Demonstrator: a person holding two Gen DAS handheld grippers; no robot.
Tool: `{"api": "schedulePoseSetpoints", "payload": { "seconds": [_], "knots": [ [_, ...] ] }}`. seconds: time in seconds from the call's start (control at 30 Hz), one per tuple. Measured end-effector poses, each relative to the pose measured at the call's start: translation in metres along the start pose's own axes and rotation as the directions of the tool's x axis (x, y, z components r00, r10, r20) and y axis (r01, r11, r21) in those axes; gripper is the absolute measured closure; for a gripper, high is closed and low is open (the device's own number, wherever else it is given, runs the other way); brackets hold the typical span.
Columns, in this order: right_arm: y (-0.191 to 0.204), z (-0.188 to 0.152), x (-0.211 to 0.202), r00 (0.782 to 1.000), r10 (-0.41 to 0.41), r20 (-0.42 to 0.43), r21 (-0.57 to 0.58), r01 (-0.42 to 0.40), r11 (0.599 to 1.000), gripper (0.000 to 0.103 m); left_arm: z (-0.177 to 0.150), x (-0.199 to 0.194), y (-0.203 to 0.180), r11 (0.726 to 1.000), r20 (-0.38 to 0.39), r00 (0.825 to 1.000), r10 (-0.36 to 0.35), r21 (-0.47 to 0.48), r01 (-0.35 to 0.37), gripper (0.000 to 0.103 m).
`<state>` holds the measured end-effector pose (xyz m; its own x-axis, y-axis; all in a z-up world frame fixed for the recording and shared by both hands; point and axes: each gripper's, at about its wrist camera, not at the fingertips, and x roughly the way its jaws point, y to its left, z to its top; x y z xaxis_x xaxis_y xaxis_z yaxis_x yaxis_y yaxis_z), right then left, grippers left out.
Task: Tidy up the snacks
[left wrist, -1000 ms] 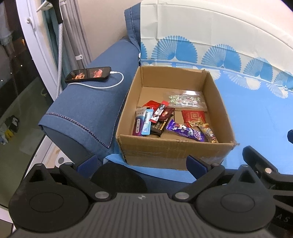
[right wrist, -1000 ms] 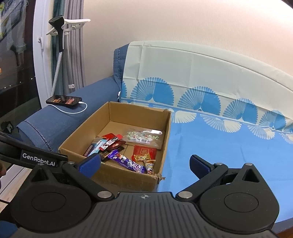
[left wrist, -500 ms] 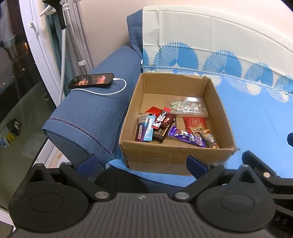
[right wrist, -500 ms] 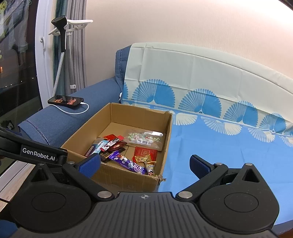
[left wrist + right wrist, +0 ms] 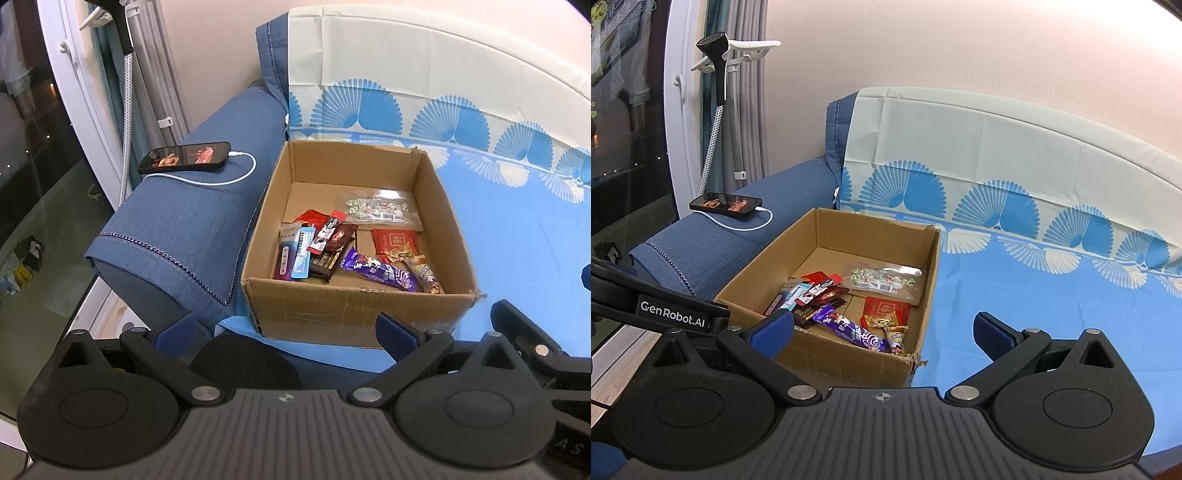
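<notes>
Print on snack wrappers (image 5: 325, 242) too small to be read. Dark bar (image 5: 324, 261) half covered by red packets. Cone-shaped snack (image 5: 897, 338) partly hidden behind cardboard box (image 5: 343, 306) front wall. Charging cable (image 5: 221, 180) lost past armrest edge. Steamer hose (image 5: 125, 122) cut off below, behind armrest. Right gripper (image 5: 535, 339) only partly seen at frame edge.

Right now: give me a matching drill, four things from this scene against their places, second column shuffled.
Things:
1. phone
2. clear candy bag
3. purple snack bar
4. cardboard box

Places:
A. on the blue fan-print cover, against the armrest
B. box floor, near the back wall
C. on the sofa armrest, cable plugged in
D. box floor, near the front wall

Pairs: 1-C, 2-B, 3-D, 4-A
</notes>
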<state>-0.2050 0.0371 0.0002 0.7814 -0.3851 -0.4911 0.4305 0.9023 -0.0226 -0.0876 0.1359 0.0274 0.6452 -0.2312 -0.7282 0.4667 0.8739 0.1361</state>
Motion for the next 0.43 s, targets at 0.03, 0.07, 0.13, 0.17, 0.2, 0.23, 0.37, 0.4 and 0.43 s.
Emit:
{"api": "schedulePoseSetpoints", "payload": {
  "seconds": [0.03, 0.07, 0.13, 0.17, 0.2, 0.23, 0.37, 0.4, 0.43],
  "knots": [
    [0.0000, 0.0000, 0.0000, 1.000, 0.001, 0.000, 0.000, -0.001, 1.000, 0.000, -0.0002, -0.0001, -0.0008, 1.000, -0.001, 1.000, 0.002, 0.001, -0.002, 0.000],
    [-0.0001, 0.0000, 0.0000, 1.000, 0.001, 0.000, 0.000, -0.001, 1.000, 0.000, -0.0004, 0.0001, -0.0006, 1.000, -0.001, 1.000, 0.004, 0.001, -0.004, 0.000],
    [-0.0002, 0.0001, 0.0000, 1.000, 0.000, 0.000, -0.001, 0.000, 1.000, 0.000, -0.0005, -0.0003, -0.0009, 1.000, -0.001, 1.000, 0.006, 0.002, -0.006, 0.000],
    [-0.0002, 0.0000, 0.0000, 1.000, 0.000, 0.000, 0.000, 0.000, 1.000, 0.000, -0.0007, -0.0003, -0.0010, 1.000, -0.001, 1.000, 0.009, 0.004, -0.009, 0.000],
    [-0.0001, 0.0001, 0.0000, 1.000, 0.001, 0.000, 0.000, -0.001, 1.000, 0.000, -0.0006, -0.0003, -0.0018, 1.000, -0.001, 1.000, 0.011, 0.005, -0.011, 0.000],
    [-0.0001, 0.0000, 0.0000, 1.000, 0.001, 0.000, 0.001, -0.001, 1.000, 0.000, -0.0007, -0.0001, -0.0016, 1.000, -0.001, 1.000, 0.012, 0.007, -0.012, 0.000],
    [0.0001, -0.0001, 0.0002, 1.000, 0.003, -0.002, 0.003, -0.003, 1.000, 0.000, -0.0017, 0.0000, -0.0028, 1.000, 0.000, 1.000, 0.024, 0.011, -0.024, 0.000],
    [-0.0004, 0.0000, 0.0002, 1.000, 0.005, -0.003, 0.004, -0.005, 1.000, 0.000, -0.0018, 0.0002, -0.0028, 1.000, 0.000, 1.000, 0.026, 0.012, -0.026, 0.000],
    [-0.0006, 0.0000, 0.0007, 1.000, 0.008, -0.004, 0.005, -0.008, 1.000, 0.000, -0.0017, 0.0007, -0.0027, 1.000, -0.001, 1.000, 0.028, 0.013, -0.028, 0.000]
  ]
}}
